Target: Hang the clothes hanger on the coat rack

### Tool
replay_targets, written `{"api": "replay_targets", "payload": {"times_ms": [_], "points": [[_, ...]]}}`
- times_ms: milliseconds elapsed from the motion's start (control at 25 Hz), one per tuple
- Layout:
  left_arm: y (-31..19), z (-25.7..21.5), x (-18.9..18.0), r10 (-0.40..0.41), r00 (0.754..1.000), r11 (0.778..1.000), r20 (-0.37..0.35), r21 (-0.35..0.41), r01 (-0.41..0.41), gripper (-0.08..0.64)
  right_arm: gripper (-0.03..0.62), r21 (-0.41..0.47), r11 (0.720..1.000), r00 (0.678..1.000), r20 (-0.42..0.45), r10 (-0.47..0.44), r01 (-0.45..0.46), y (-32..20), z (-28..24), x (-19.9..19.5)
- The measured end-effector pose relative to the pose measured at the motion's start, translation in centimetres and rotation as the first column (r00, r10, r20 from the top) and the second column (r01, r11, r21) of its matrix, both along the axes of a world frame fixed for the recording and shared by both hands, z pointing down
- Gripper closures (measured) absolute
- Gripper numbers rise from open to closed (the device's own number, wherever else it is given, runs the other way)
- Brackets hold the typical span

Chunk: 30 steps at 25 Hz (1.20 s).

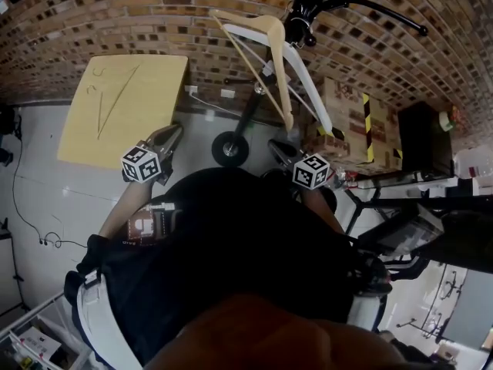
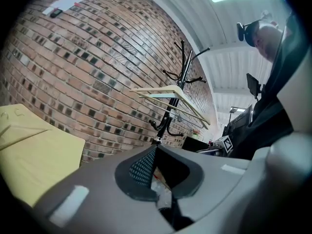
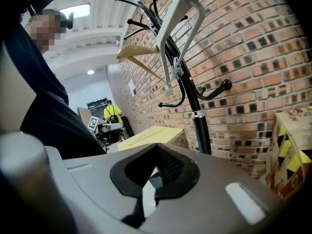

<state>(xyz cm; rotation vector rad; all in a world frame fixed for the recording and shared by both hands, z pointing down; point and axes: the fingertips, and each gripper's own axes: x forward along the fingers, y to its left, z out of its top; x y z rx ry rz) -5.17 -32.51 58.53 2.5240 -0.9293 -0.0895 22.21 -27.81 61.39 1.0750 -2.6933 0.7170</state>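
A black coat rack (image 1: 308, 6) stands against the brick wall, its pole running down to a round base (image 1: 229, 149). A wooden hanger (image 1: 262, 48) and a white hanger (image 1: 310, 87) hang from its upper hooks. Another pale hanger (image 1: 115, 95) lies flat on the yellow table (image 1: 162, 75). My left gripper (image 1: 171, 136) is shut and holds nothing, near the table's corner. My right gripper (image 1: 279, 149) is also shut and holds nothing, just right of the base. In the left gripper view the rack (image 2: 178, 82) is ahead. The white hanger (image 3: 180, 28) hangs close above in the right gripper view.
A cardboard box (image 1: 347, 122) with black and yellow tape sits right of the rack, and a black cabinet (image 1: 424, 141) stands beyond it. Desks and equipment fill the right side. A person in a yellow vest (image 3: 113, 112) stands far off.
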Motion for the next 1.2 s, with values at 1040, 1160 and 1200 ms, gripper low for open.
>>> {"api": "replay_targets", "payload": {"times_ms": [1040, 1160, 1200], "points": [[0.5, -0.3, 0.3, 0.009, 1.000, 1.000, 0.004, -0.017, -0.009, 0.558, 0.580, 0.007, 1.000, 0.998, -0.067, -0.016, 0.016, 0.4, 0.4, -0.5], [0.6, -0.3, 0.2, 0.009, 1.000, 1.000, 0.000, -0.007, -0.009, 0.558, 0.580, 0.009, 1.000, 0.997, -0.069, -0.022, 0.023, 0.4, 0.4, -0.6], [0.6, -0.3, 0.2, 0.007, 1.000, 1.000, -0.001, -0.005, -0.007, 0.558, 0.580, 0.010, 1.000, 0.997, -0.070, -0.025, 0.026, 0.4, 0.4, -0.6]]}}
